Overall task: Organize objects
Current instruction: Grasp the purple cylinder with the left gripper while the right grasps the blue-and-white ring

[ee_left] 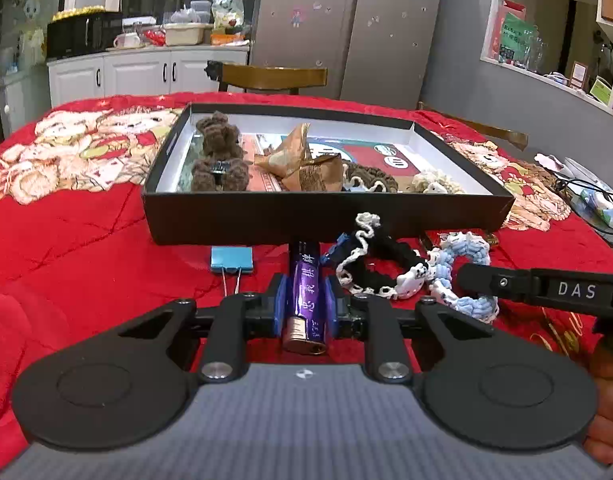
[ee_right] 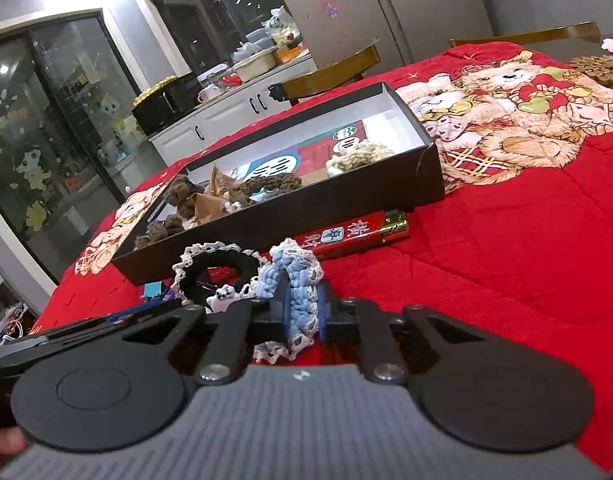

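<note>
Red bear-print quilt [ee_left: 86,216] over table, fridge [ee_left: 346,20] behind, white cabinets [ee_left: 146,72]

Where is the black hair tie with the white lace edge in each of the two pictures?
Left wrist view: the black hair tie lies right of centre, before the box.
Right wrist view: it lies left of centre, beside the blue hair tie.
Shared landmark: the black box behind it.

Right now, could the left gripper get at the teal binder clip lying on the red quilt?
Probably not yet: the left gripper is shut on a purple lighter. The clip lies unobstructed just left.
</note>
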A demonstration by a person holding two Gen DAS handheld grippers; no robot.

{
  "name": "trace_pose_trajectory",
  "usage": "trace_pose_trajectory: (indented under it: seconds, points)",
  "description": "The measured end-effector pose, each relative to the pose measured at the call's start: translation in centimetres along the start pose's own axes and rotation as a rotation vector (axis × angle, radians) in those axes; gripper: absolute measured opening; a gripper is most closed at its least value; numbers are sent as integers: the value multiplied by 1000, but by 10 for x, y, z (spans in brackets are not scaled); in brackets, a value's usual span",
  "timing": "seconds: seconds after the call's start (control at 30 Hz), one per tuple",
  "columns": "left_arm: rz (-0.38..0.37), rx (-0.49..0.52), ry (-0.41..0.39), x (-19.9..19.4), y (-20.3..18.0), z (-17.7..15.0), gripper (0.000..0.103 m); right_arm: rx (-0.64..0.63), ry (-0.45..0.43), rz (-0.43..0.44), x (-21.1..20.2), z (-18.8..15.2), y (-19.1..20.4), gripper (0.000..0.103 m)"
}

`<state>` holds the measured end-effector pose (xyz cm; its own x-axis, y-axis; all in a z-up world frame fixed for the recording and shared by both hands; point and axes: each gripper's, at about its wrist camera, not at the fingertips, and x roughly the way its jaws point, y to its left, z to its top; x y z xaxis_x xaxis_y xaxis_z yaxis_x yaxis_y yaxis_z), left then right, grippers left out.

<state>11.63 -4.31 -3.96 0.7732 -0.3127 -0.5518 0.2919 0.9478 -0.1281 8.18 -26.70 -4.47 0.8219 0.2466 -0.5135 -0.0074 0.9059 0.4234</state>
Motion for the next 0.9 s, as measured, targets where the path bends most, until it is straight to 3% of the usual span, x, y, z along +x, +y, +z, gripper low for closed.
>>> trace_pose_trajectory:
  seconds: [0.33,0.8,0.9]
  points:
    - [11,25,-37,-7,-4,0,24,0,7,25,-1,1,1,14]
    - [47,3,-55,-8,-1,0,24,20,-86,27,-9,4,-2,14]
    - [53,-4,-57,-8,0,0,24,64,-68,38,-6,5,-7,14]
